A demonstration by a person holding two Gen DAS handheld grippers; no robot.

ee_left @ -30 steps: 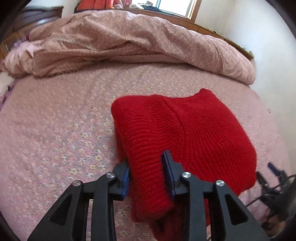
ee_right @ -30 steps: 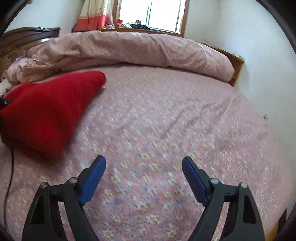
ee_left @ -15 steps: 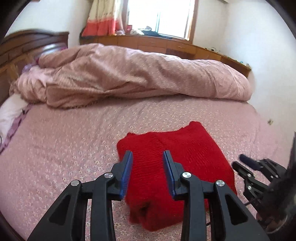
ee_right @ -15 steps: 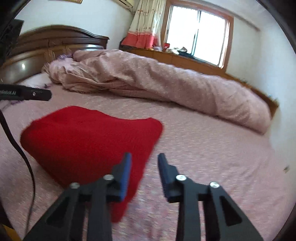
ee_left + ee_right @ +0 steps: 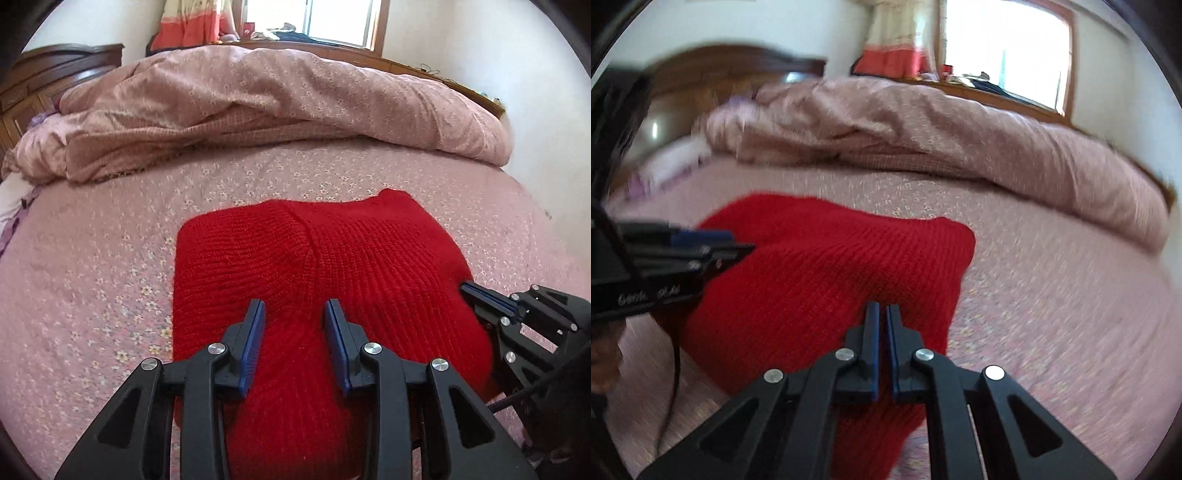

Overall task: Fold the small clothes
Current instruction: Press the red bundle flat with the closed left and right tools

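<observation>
on the bed (image 5: 110, 258): red knit garment (image 5: 314, 266), folded
left gripper (image 5: 294, 321): angled down, part-spread over the knit; grip cannot be told
right gripper (image 5: 882, 314): angled down, clenched, nothing held

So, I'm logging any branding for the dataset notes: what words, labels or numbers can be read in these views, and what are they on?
White lettering on the side of the left gripper's black body, seen in the right wrist view: it starts something like "Gen", but blur makes the rest unreadable.
Small red item on the windowsill: too small to tell whether it carries print.
No text on the red knit garment, the bedsheet or the quilt.
</observation>
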